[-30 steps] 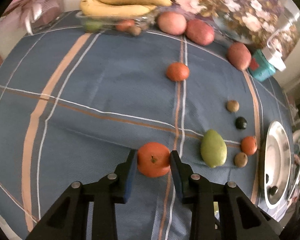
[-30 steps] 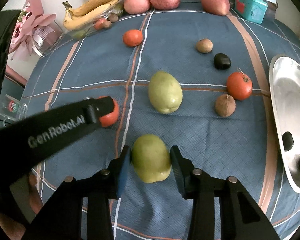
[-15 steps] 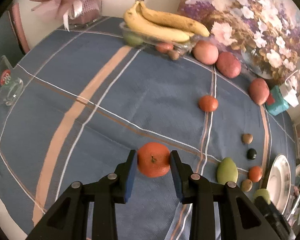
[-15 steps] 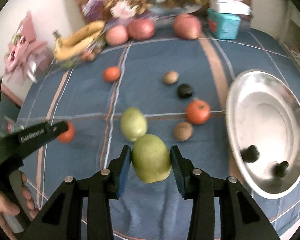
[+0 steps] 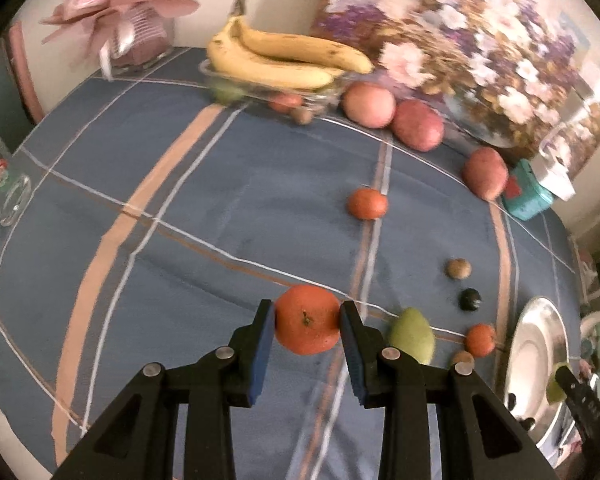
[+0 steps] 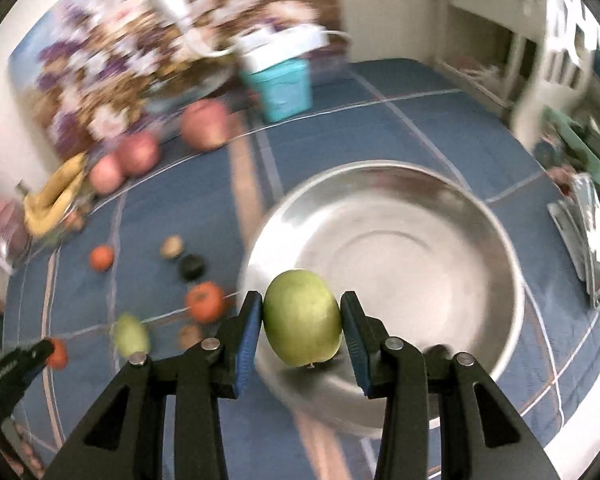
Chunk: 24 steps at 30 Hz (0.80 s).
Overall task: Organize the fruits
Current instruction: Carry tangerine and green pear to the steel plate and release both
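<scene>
My left gripper is shut on an orange tangerine and holds it above the blue cloth. My right gripper is shut on a green mango and holds it over the near rim of the silver bowl. The bowl also shows at the right edge of the left wrist view. A second green mango, a tomato, another tangerine, two brown fruits and a black one lie on the cloth.
Bananas lie on a clear tray at the back. Three reddish fruits line the back edge near a teal box. A glass mug stands far left. A pink bouquet stands back left.
My right gripper has carried the green mango to the right, from over the cloth to over the bowl's rim. My left gripper has lifted the tangerine higher and turned slightly.
</scene>
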Each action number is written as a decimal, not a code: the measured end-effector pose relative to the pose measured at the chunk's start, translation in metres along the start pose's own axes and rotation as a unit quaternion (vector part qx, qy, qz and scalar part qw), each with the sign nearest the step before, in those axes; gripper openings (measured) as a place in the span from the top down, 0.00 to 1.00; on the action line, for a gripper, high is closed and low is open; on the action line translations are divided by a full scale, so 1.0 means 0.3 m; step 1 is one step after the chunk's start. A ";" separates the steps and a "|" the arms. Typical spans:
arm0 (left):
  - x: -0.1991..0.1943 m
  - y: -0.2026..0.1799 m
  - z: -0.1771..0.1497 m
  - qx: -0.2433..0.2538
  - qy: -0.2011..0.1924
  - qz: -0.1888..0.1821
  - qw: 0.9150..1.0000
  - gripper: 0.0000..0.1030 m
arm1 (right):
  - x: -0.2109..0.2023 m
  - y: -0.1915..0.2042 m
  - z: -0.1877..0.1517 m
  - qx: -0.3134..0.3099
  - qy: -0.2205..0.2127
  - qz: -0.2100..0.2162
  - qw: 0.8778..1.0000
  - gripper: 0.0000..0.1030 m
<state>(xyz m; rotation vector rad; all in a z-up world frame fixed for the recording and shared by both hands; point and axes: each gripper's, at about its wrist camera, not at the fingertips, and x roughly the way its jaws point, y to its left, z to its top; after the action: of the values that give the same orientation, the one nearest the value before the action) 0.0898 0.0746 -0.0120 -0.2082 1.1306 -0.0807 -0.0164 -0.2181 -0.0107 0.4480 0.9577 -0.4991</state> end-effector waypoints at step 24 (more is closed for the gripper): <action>0.030 -0.760 -0.189 0.270 0.018 -0.112 0.956 0.66 | 0.058 -0.351 0.047 0.135 -0.001 -0.038 0.990 0.59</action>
<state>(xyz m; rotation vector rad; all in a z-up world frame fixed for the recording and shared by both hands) 0.0519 -0.1568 0.0037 0.1564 1.0778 -0.5891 -0.0605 -0.3138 -0.0332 0.6554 0.9117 -0.7027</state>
